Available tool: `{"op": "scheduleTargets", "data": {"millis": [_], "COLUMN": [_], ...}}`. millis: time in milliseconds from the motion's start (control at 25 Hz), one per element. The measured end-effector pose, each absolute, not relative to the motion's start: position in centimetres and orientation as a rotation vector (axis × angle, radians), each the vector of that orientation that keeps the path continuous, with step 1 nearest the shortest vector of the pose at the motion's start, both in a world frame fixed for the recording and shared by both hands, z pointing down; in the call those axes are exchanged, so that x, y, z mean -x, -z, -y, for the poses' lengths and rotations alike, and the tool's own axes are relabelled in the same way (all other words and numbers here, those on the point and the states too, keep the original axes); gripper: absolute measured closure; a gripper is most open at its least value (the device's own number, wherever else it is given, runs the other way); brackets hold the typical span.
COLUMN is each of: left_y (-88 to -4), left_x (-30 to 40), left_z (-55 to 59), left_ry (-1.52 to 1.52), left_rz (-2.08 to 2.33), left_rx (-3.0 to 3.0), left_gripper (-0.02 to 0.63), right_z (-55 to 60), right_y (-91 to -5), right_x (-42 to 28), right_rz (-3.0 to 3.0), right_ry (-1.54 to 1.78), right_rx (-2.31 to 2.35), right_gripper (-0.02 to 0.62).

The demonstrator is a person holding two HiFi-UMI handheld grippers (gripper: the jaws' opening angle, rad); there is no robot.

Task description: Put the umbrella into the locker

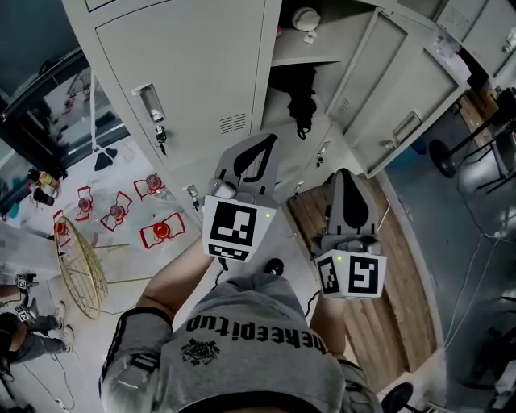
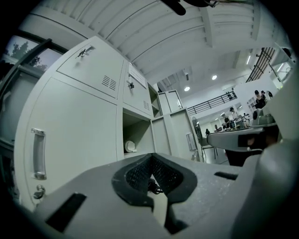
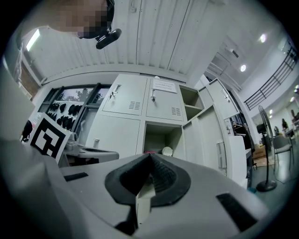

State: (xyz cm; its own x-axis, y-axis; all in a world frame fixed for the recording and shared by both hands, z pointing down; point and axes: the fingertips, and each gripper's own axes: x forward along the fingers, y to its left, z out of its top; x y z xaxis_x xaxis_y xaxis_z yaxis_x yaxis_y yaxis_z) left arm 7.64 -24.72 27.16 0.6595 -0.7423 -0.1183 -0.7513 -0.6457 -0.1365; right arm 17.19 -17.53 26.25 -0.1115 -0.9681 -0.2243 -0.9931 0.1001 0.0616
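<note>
A black folded umbrella (image 1: 300, 101) lies in the open middle compartment of the grey locker (image 1: 201, 73), its strap hanging over the shelf edge. My left gripper (image 1: 264, 141) is shut and holds nothing, its tips just in front of and below that compartment. In the left gripper view the shut gripper (image 2: 152, 159) points at the open compartment, and a bit of the dark umbrella (image 2: 154, 187) shows behind the pads. My right gripper (image 1: 346, 174) is lower and to the right, also shut and empty. In its own view it (image 3: 149, 157) faces the open locker (image 3: 161, 135).
The locker door (image 1: 407, 93) stands swung open to the right. A white round object (image 1: 306, 18) sits on the shelf above the umbrella. Keys (image 1: 160, 139) hang in the closed door at left. Red-framed items (image 1: 121, 211) and a wire frame (image 1: 81, 270) lie on the floor at left.
</note>
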Motion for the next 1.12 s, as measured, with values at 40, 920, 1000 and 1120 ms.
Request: {"op": "scheduleTargets", "data": {"millis": [40, 920, 1000, 1120], "left_y": [-27.2, -26.8, -26.9, -26.8], "left_x": [-7.4, -3.5, -3.4, -3.2], "left_z": [24.3, 21.0, 21.0, 20.9], "left_ry": [-0.085, -0.212, -0.213, -0.220], "left_rz": [-1.219, -1.185, -1.188, -1.189], "left_rx": [2.713, 2.734, 2.730, 2.722], "left_gripper": [0.603, 0.601, 0.601, 0.601], "right_z": [17.3, 14.4, 14.3, 14.3], "right_y": [-26.2, -26.1, -26.1, -26.0], "right_x": [-17.1, -13.9, -13.8, -13.7], "right_rz": [-2.225, -2.196, -2.196, -2.194], "right_ry": [-0.300, -0.328, -0.330, -0.330], "right_rx": [2.012, 2.040, 2.041, 2.044], "right_gripper": [0.592, 0.592, 0.592, 0.592]}}
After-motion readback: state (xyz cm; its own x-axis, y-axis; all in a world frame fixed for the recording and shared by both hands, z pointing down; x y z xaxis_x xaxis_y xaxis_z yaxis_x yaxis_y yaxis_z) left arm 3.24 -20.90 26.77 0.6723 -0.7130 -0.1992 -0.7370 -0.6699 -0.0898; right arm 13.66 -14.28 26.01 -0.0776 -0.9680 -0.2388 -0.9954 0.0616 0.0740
